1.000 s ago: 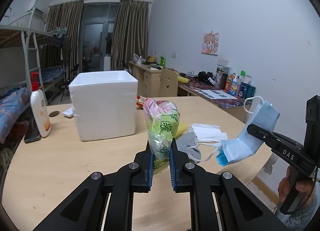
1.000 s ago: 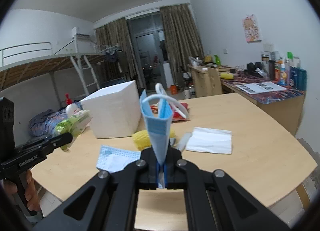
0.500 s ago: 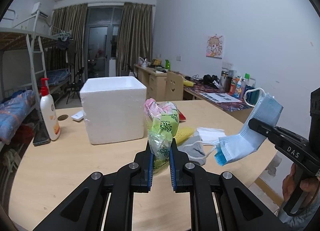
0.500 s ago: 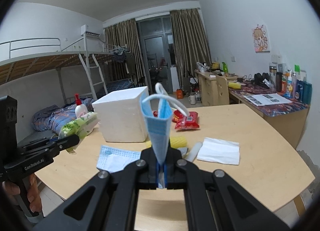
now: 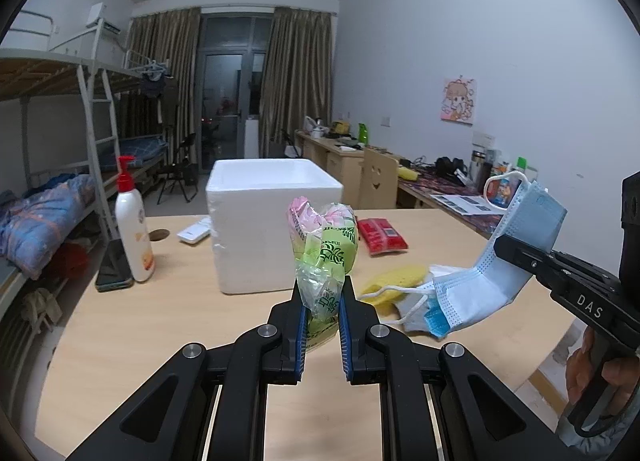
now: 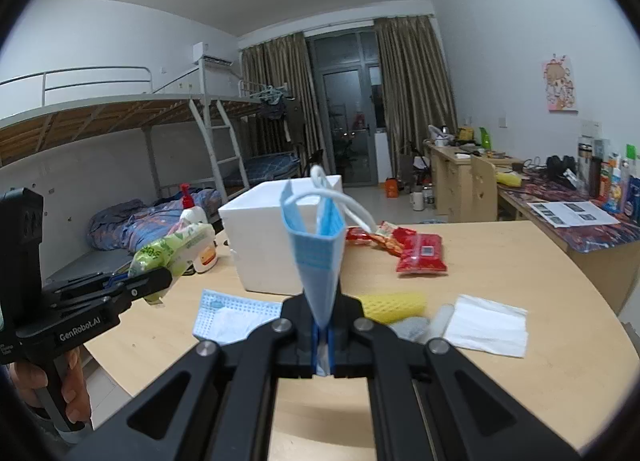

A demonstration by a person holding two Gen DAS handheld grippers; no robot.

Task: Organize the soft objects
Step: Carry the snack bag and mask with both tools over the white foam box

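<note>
My left gripper (image 5: 322, 297) is shut on a green and pink tissue pack (image 5: 326, 253), held above the table; it also shows in the right wrist view (image 6: 176, 247). My right gripper (image 6: 322, 335) is shut on a folded blue face mask (image 6: 316, 245), held up above the table's front edge; the mask also shows in the left wrist view (image 5: 500, 273). A white foam box (image 5: 272, 217) stands open-topped on the table behind both. A yellow sponge (image 6: 394, 303), a grey cloth (image 6: 412, 327), a white tissue (image 6: 486, 325) and a second blue mask (image 6: 232, 315) lie on the table.
A round wooden table (image 6: 520, 261) bears a red snack pack (image 6: 420, 253), a lotion pump bottle (image 5: 132, 229), a phone (image 5: 114, 265) and a white remote (image 5: 194, 231). A bunk bed stands left, desks along the right wall.
Both grippers have risen and drawn back from the table with their loads; the foam box and table items sit lower and farther in view. Grips are unchanged.
</note>
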